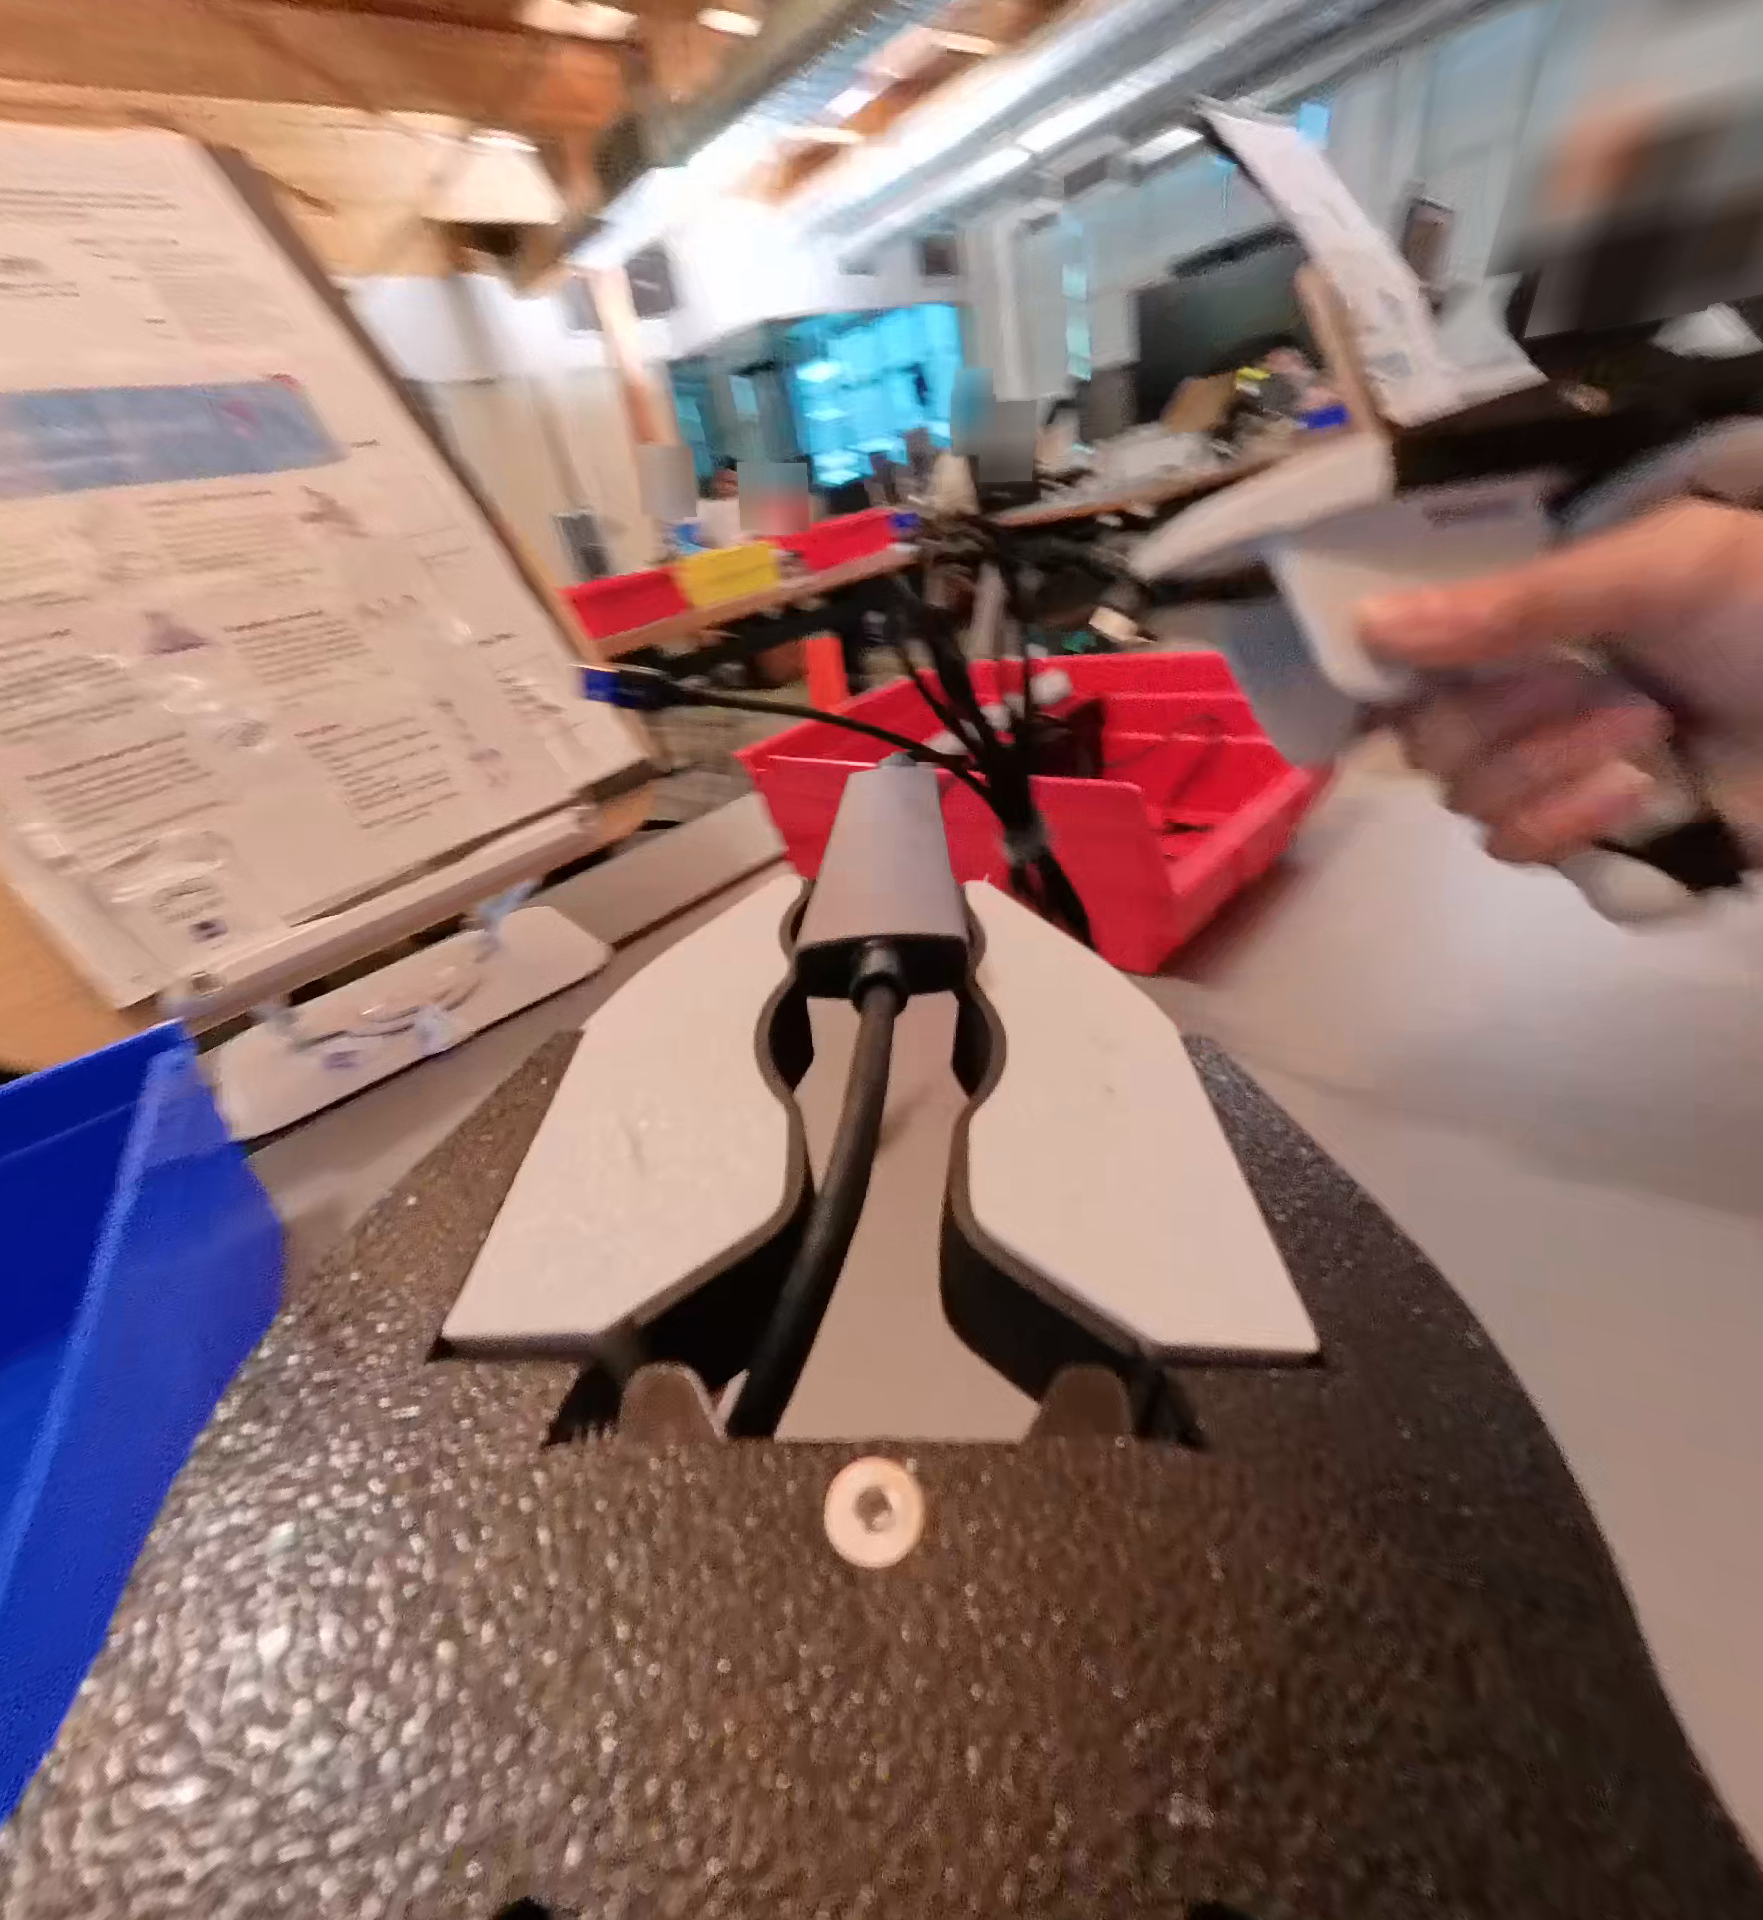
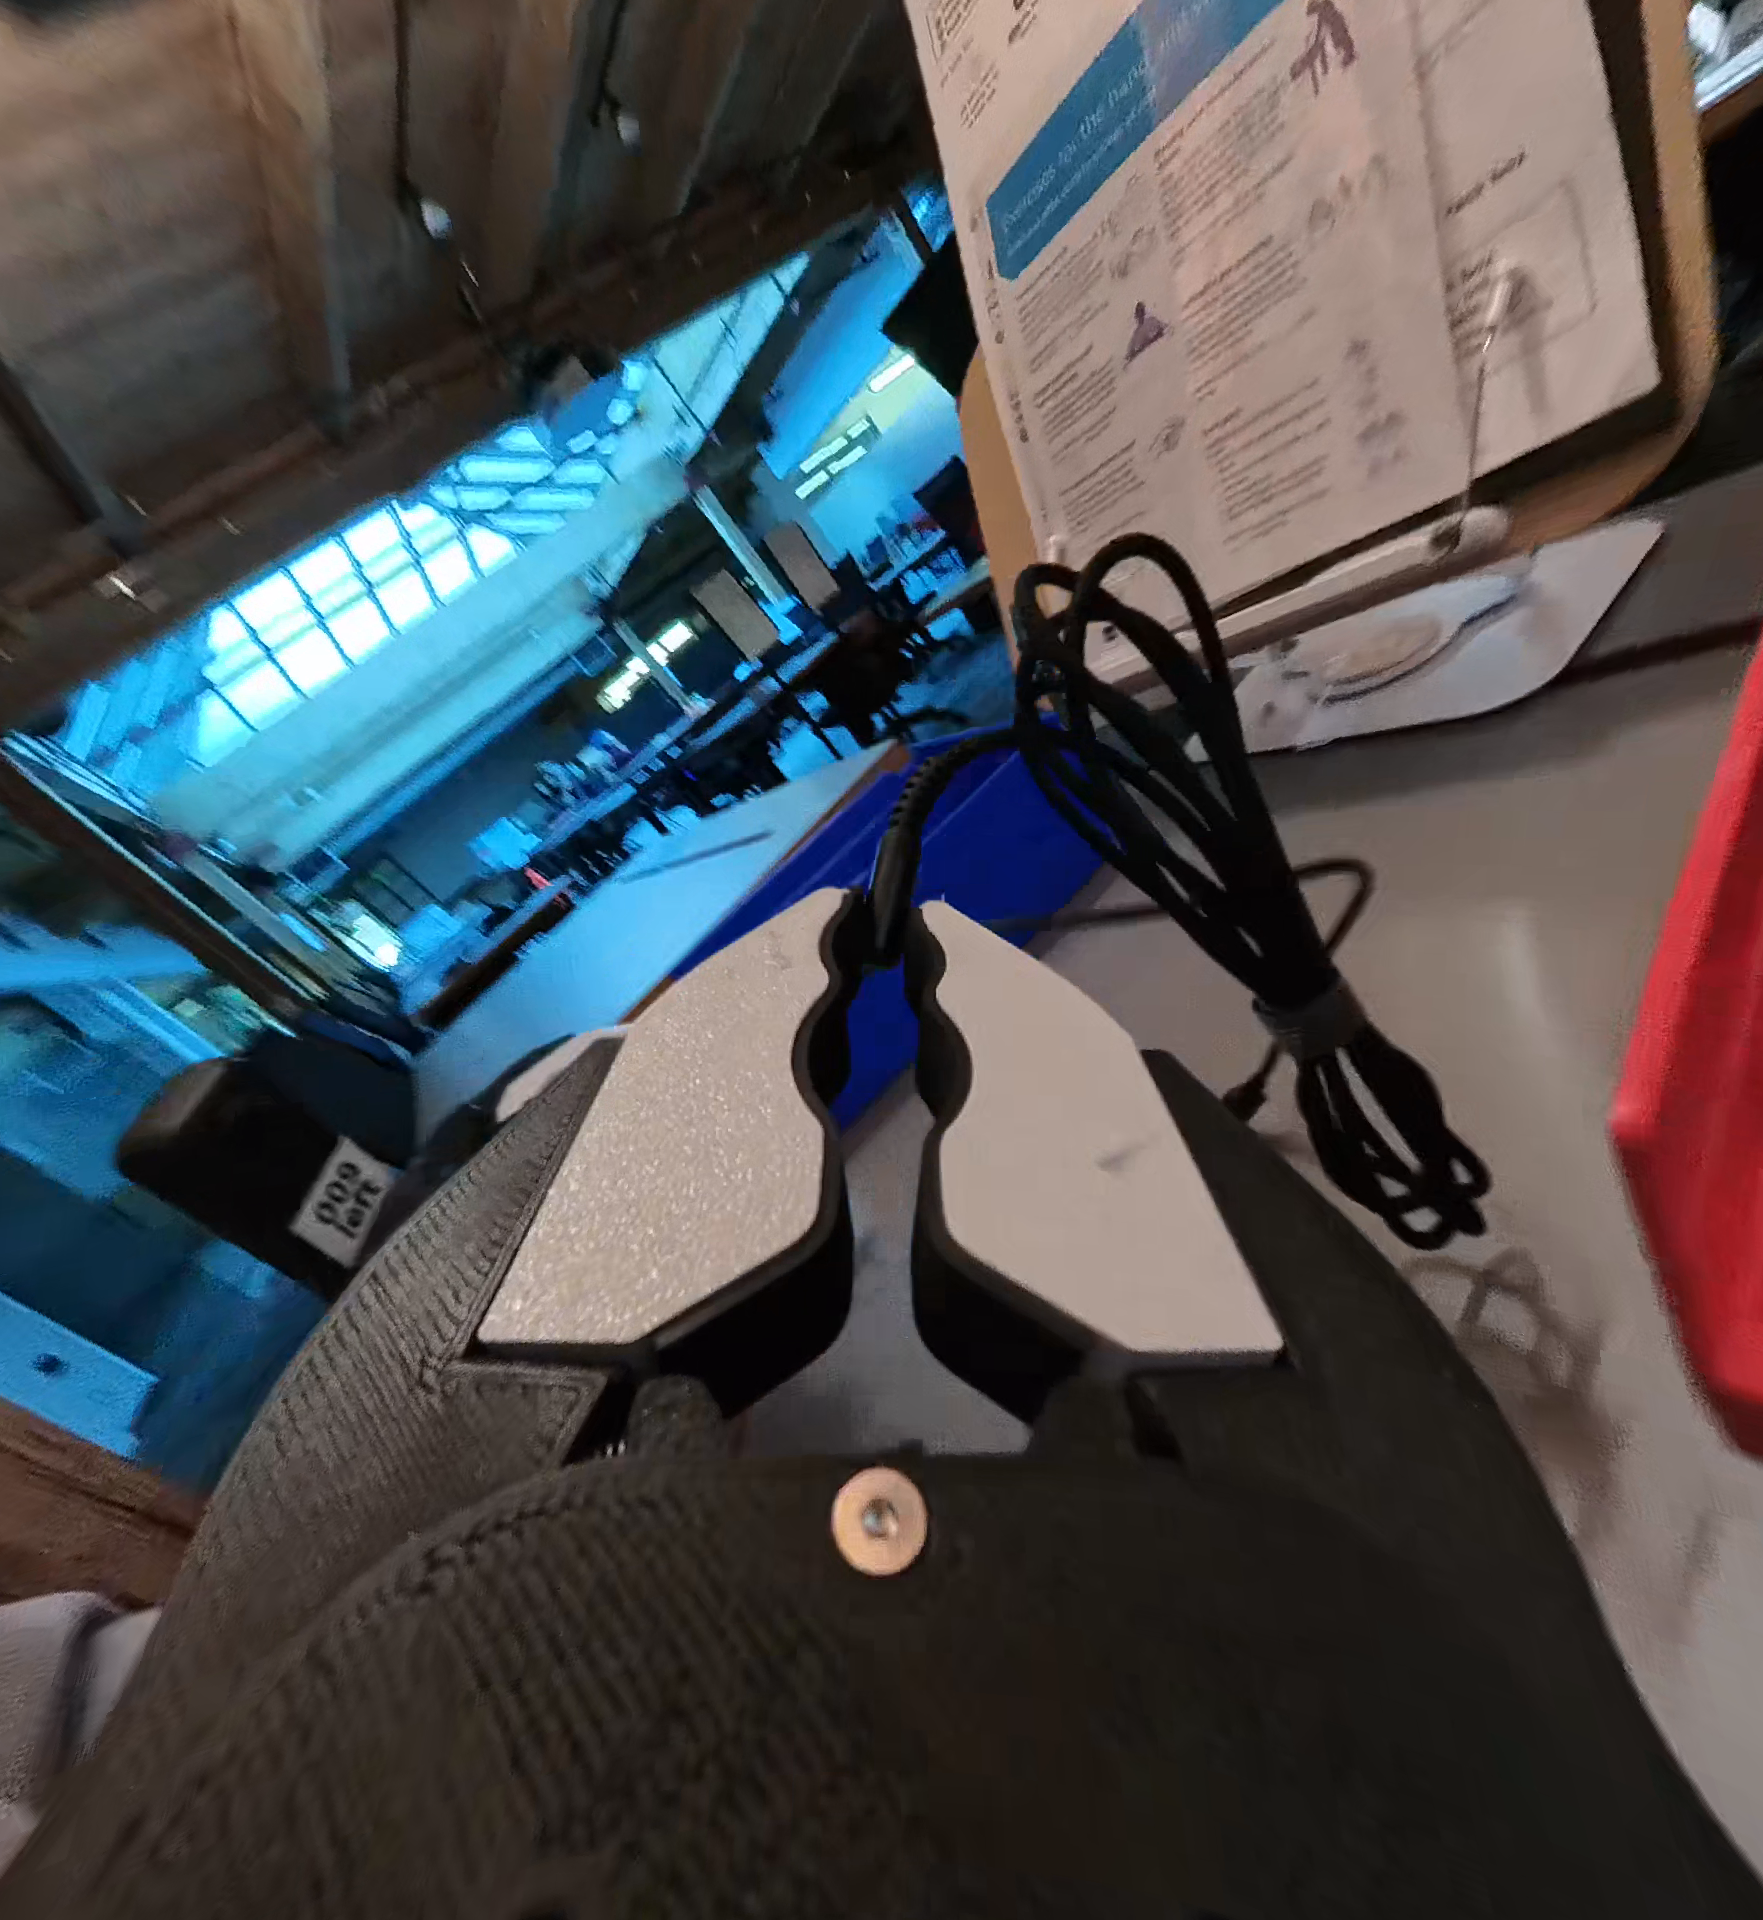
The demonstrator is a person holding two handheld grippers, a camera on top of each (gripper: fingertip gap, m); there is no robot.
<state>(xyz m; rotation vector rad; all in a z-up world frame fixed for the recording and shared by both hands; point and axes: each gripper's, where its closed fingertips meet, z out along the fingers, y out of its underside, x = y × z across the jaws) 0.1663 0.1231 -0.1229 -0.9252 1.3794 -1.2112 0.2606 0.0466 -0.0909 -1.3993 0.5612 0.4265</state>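
The left hand-held gripper (image 1: pixel 879 935) is clamped on a grey oblong metal adapter (image 1: pixel 882 862), long axis pointing forward toward the red plastic bin (image 1: pixel 1116 831). The right hand-held gripper (image 2: pixel 882 935) pinches a black cable plug (image 2: pixel 892 883); its bundled black cable (image 2: pixel 1220 914) trails rightward over the grey tabletop (image 2: pixel 1479 935).

Blue bin (image 1: pixel 77 1299) cut off left
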